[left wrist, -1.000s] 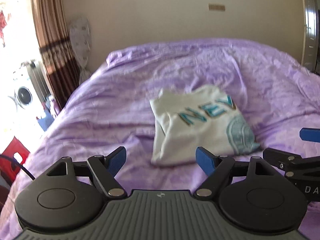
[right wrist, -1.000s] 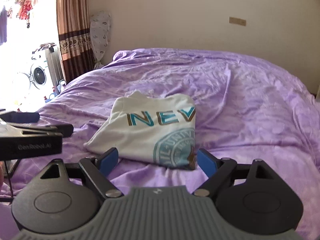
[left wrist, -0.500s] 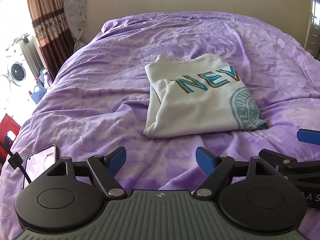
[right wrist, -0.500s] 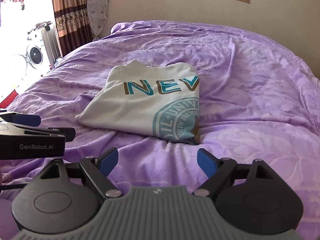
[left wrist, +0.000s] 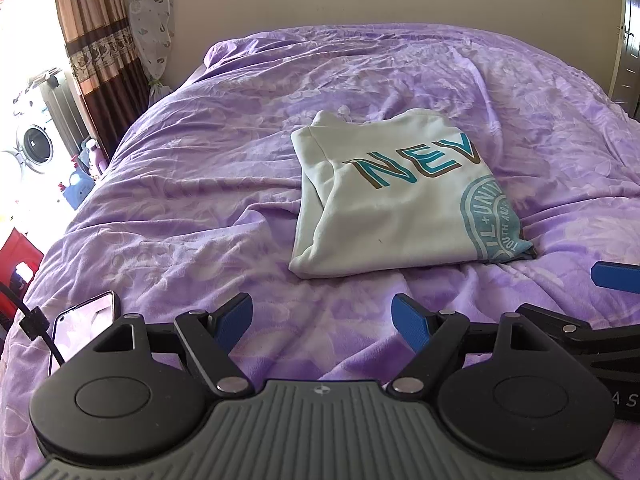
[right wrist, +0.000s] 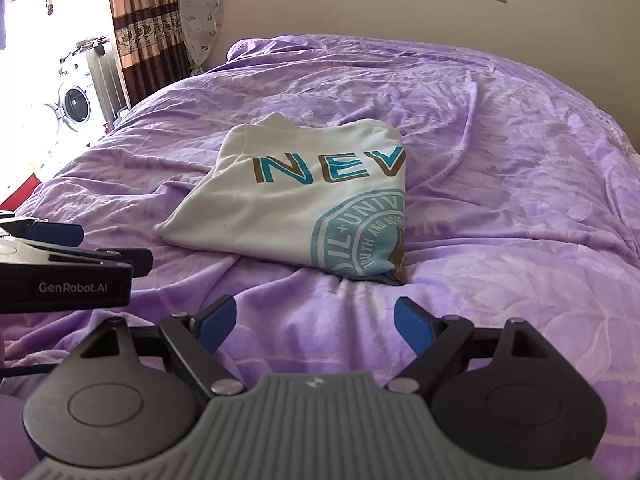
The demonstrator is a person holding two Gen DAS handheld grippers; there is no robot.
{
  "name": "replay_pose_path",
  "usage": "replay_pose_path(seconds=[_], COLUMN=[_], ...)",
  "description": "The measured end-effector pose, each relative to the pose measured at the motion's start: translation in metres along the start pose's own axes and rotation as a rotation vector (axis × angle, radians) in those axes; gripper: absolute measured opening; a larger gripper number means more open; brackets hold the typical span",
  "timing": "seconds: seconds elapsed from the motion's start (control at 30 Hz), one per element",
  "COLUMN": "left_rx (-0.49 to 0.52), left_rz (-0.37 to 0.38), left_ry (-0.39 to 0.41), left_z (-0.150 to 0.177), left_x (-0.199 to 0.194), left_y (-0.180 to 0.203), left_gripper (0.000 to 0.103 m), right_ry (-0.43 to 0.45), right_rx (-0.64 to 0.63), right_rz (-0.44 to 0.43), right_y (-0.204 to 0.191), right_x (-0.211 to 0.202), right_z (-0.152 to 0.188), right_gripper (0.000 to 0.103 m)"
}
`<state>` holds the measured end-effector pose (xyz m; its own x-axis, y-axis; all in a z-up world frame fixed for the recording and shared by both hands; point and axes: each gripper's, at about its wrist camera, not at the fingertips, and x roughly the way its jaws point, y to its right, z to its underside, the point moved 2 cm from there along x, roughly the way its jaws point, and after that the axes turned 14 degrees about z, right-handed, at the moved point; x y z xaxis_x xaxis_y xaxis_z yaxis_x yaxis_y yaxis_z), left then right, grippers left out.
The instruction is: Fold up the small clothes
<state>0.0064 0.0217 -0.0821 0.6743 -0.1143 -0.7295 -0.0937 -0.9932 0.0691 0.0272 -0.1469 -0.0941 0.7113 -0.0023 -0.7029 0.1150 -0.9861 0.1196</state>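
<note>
On bed: folded shirt lies flat. Left gripper, right gripper near shirt, jaws wide, empty.

The left gripper is held low with its blue-padded fingers spread wide apart and nothing between them. The right gripper is held level just beside it, its blue-padded fingers likewise parted and empty. Each gripper is seen side-on at the edge of the other's view
</note>
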Motion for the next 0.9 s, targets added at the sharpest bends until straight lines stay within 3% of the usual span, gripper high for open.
replay_pose_path(seconds=[0.9], left_rx=[0.002], left_rz=[-0.005], left_ry=[0.005], left_z=[-0.0027], left_x=[-0.0035], left_y=[-0.0021], left_gripper=[0.093], right_ry=[-0.001], right_rx=[0.001], right_rz=[0.000], right_y=[-0.0011], right_x=[-0.0001], right_z=[0.0000], right_gripper=[0.082])
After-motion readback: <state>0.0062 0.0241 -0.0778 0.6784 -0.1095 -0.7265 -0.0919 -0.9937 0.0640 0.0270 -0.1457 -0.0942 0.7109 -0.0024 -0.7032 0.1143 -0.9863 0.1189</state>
